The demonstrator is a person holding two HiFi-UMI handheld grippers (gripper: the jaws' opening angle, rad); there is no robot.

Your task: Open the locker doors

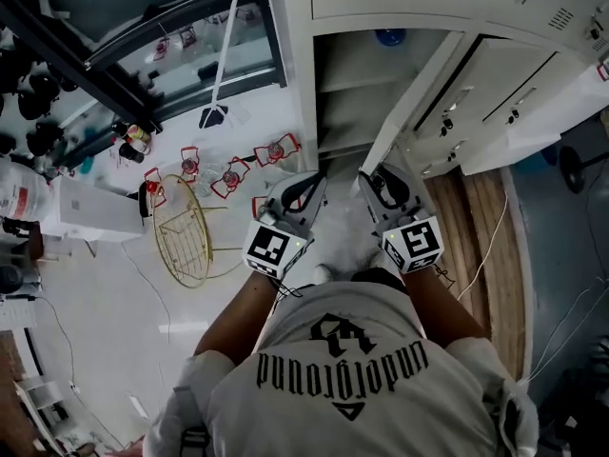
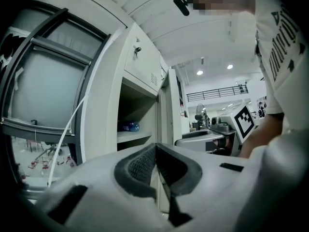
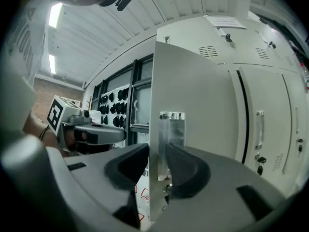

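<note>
Right tongs (image 3: 157, 151) clamped on free edge of open locker door (image 3: 193, 91), at its metal latch plate (image 3: 171, 129). Left tongs (image 2: 155, 146) pressed together, empty, just left of door, facing open compartment (image 2: 137, 103). Blue bottle (image 2: 129, 126) on shelf (image 2: 133, 136) inside. Closed lockers (image 3: 263, 129) right of door.

Pale locker door (image 3: 193, 105) stands swung open; neighbouring doors (image 3: 260, 129) shut.

Cool, rather dim indoor light. Long white ceiling strip lights (image 3: 54, 13) glare in the right gripper view, and the open pale grey metal locker door (image 3: 193, 95) there has a soft sheen. Both gripper views bulge and darken at the edges.
</note>
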